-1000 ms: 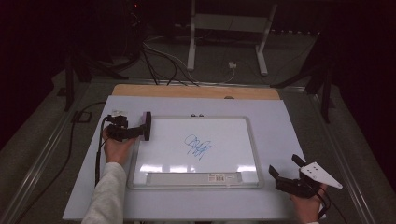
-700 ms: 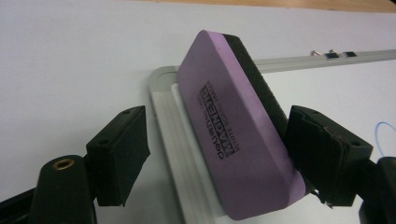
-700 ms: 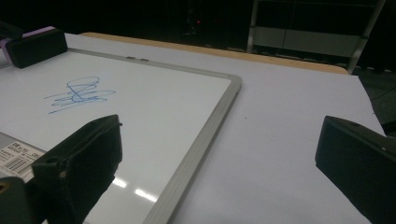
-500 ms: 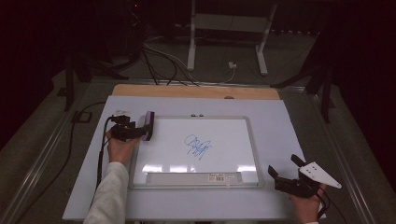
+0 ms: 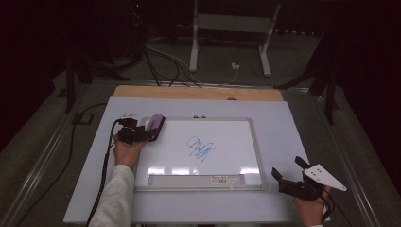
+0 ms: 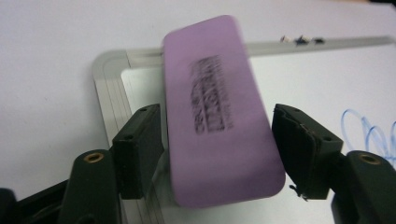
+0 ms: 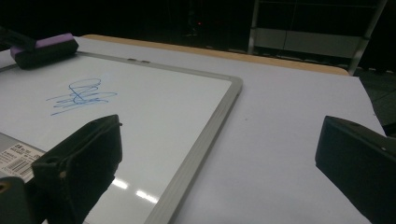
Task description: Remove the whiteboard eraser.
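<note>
A purple eraser (image 5: pixel 155 124) lies on the far left corner of the whiteboard (image 5: pixel 236 142). My left gripper (image 5: pixel 149 130) reaches it from the left. Its jaws have just been closing, and in the left gripper view both pads press the long sides of the eraser (image 6: pixel 219 116), so the left gripper (image 6: pixel 215 112) is shut on it. A blue scribble (image 5: pixel 200 148) marks the middle of the board. My right gripper (image 5: pixel 286 166) rests open on the table off the board's near right corner. The right gripper (image 7: pixel 219 126) has nothing between its jaws.
The board lies on a pale sheet (image 5: pixel 283 118) over the table, with a wooden strip (image 5: pixel 198 93) along the far edge. A labelled tray (image 5: pixel 198 180) runs along the board's near edge. Cables and a stand (image 5: pixel 227 42) are on the floor beyond.
The left jaws have closed in on the eraser, and the hand has shifted slightly toward the board's corner. The right gripper has stayed where it was.
</note>
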Motion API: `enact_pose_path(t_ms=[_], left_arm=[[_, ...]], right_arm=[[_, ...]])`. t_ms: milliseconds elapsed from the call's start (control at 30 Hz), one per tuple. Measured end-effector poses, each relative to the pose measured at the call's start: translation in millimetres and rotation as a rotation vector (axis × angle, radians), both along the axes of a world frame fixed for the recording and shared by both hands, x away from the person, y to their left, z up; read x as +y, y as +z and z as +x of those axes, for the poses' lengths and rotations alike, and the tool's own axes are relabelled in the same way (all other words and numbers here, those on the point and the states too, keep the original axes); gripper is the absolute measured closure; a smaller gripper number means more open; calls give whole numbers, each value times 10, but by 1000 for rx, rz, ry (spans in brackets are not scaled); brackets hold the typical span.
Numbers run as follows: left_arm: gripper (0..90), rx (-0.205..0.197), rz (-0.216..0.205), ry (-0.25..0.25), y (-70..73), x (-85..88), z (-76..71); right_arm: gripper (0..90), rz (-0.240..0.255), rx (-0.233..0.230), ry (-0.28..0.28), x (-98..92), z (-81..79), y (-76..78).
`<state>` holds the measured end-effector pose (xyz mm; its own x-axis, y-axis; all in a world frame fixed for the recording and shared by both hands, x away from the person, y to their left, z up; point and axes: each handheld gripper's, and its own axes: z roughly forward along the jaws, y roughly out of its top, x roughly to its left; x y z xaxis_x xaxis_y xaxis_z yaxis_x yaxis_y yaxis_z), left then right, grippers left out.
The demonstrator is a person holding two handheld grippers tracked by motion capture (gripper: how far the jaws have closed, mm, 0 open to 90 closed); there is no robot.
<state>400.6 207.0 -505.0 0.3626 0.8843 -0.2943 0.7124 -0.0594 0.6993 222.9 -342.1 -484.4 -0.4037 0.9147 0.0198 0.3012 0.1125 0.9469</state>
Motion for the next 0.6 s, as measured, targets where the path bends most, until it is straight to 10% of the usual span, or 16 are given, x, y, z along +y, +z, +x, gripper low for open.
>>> enact_pose_path(t_ms=[600], left_arm=[[419, -16, 53, -17, 16, -46, -26]], right_arm=[[7, 4, -4, -1, -3, -3, 4]])
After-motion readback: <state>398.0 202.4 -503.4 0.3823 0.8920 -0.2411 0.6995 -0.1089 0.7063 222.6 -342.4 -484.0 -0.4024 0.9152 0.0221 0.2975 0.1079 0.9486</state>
